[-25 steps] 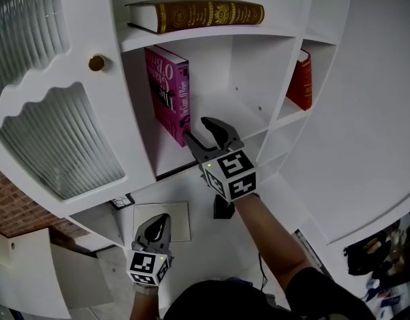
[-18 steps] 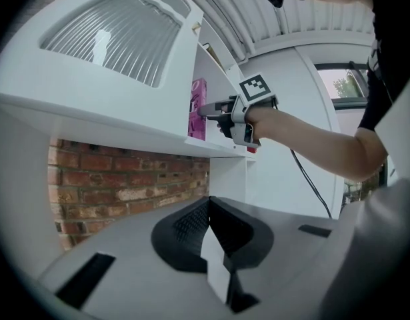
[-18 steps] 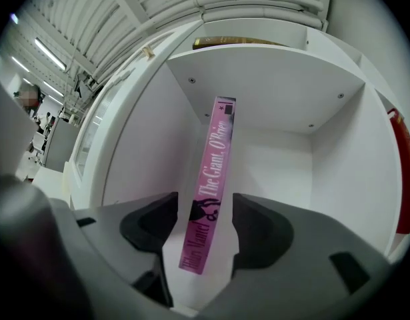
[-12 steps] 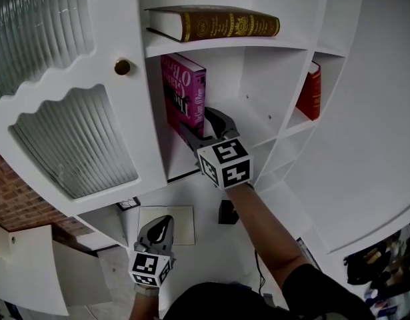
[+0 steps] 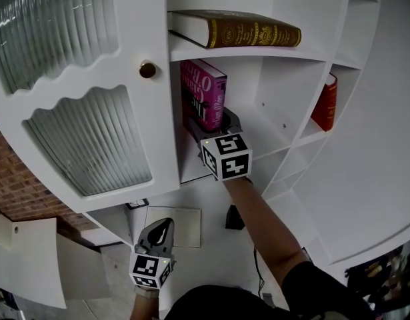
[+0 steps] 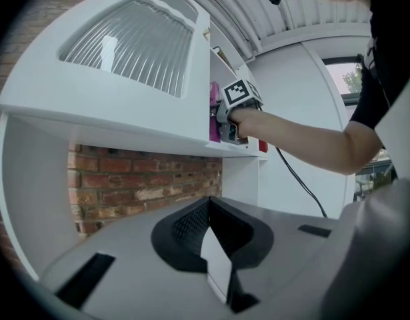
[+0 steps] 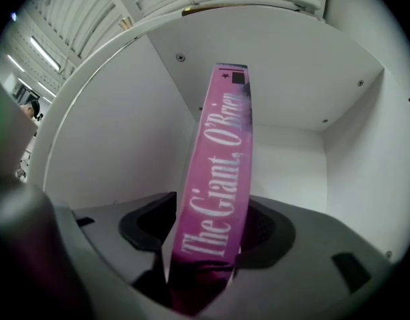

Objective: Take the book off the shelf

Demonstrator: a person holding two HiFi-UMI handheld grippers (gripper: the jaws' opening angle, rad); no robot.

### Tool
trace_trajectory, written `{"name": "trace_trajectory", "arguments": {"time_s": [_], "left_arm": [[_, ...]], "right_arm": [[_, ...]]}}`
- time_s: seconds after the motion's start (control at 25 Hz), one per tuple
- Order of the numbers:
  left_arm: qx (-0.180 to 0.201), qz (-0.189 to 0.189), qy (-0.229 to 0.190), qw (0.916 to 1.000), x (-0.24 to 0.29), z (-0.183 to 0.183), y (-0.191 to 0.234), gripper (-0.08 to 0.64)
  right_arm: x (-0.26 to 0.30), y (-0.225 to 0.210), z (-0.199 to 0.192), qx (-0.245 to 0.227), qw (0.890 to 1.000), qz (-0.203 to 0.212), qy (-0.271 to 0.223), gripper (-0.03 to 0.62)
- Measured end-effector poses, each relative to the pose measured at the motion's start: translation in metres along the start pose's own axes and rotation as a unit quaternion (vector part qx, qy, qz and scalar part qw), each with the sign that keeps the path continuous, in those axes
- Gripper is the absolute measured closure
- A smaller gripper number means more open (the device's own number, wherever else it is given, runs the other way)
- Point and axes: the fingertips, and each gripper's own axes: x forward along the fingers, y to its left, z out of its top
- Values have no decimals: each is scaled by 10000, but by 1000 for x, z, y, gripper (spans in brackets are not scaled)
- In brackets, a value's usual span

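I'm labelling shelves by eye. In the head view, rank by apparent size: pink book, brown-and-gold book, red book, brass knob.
1 and 2, tied: the brown-and-gold book and the pink book look about alike, too close to rank.
3: the red book, clearly smaller.
4: the brass knob, smallest.

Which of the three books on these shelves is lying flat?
The brown, gold-lettered book on the upper shelf; the pink book and the red book stand on end.

Brick wall (image 6: 145,185), ribbed-glass cabinet door (image 5: 91,142)
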Motion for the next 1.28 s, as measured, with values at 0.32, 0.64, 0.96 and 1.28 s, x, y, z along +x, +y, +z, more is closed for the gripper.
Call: {"name": "trace_trajectory", "arguments": {"time_s": [0.32, 0.64, 0.96, 1.28], "left_arm": [[-42, 9, 139, 9999, -5, -7, 0, 552], [-40, -47, 127, 9999, -11, -7, -3, 552], [18, -317, -102, 9994, -22, 0, -10, 552], [92, -730, -119, 9972, -41, -3, -7, 552]], "right_arm": [[7, -6, -5, 139, 9997, -175, -11, 373], [-2, -7, -4, 264, 9994, -242, 8, 431], [-27, -7, -2, 263, 9986, -457, 73, 439], [-60, -4, 0, 298, 9955, -897, 104, 440]]}}
